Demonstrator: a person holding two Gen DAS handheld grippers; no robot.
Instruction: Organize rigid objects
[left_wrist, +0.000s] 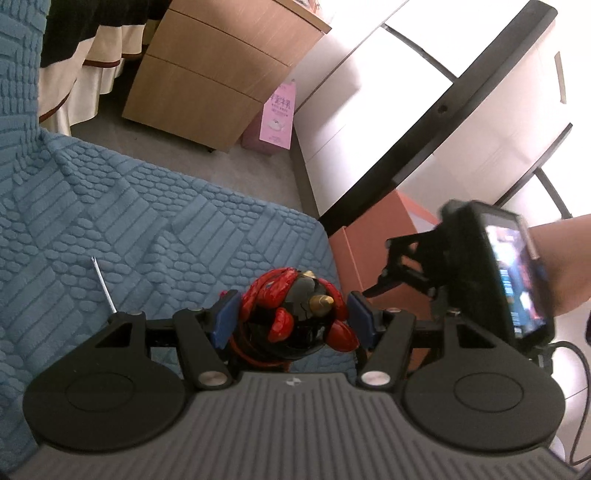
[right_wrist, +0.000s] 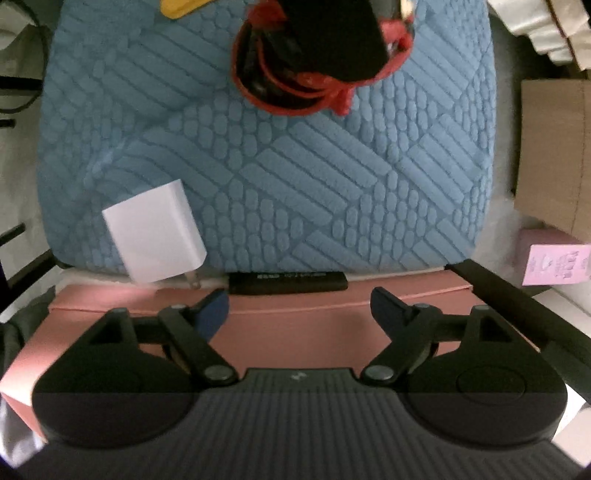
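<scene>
red-black figurine (left_wrist: 295, 314), blue embossed cushion (left_wrist: 110, 206)

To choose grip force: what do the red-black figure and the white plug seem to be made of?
Red-black figure: probably hard plastic or painted resin, glossy, with bright highlights. White plug: apparently smooth matte plastic, with rounded edges and a metal prong.

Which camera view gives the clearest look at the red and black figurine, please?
The left wrist view: the red and black figurine sits centred and sharp between the left claw's blue pads. The right wrist view shows only its blurred red edge at the top, partly hidden.
</scene>
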